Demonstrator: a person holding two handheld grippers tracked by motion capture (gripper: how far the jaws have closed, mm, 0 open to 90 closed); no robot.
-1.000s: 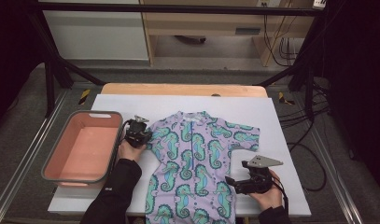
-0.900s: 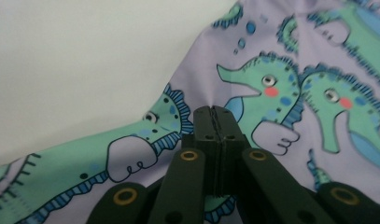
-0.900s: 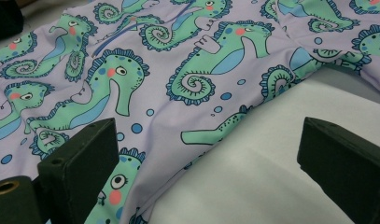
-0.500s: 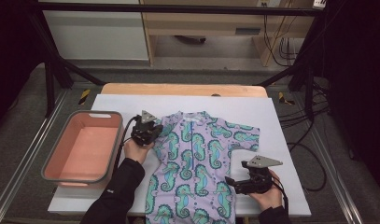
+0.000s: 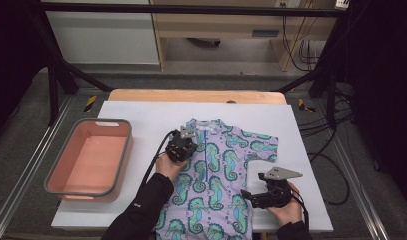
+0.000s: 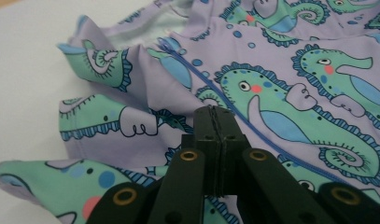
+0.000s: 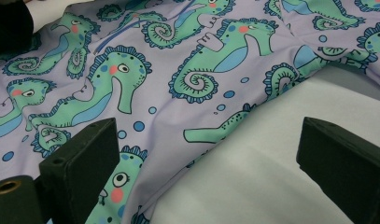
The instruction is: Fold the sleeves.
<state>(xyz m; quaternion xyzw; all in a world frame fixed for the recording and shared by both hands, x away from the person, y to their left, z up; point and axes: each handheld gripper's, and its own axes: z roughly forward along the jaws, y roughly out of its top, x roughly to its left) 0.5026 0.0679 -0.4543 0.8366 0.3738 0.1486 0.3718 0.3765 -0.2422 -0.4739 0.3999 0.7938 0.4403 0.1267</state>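
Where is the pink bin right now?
In the high view the pink bin sits on the left side of the white table cover, left of the seahorse shirt and the left claw, apart from both.

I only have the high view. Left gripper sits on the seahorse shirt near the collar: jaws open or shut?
Observer: Shut. In the left gripper view the left gripper has its two jaws pressed together, over the shirt beside the blue zip.
Operator: Holding fabric?
Observer: Cannot tell; the closed tips hide whatever is between them. The sleeve next to them lies bunched in folds.
Operator: Right gripper?
Observer: Open. In the right gripper view the right gripper has its jaws wide apart, straddling the shirt's side edge: one over the fabric, one over the white table cover.
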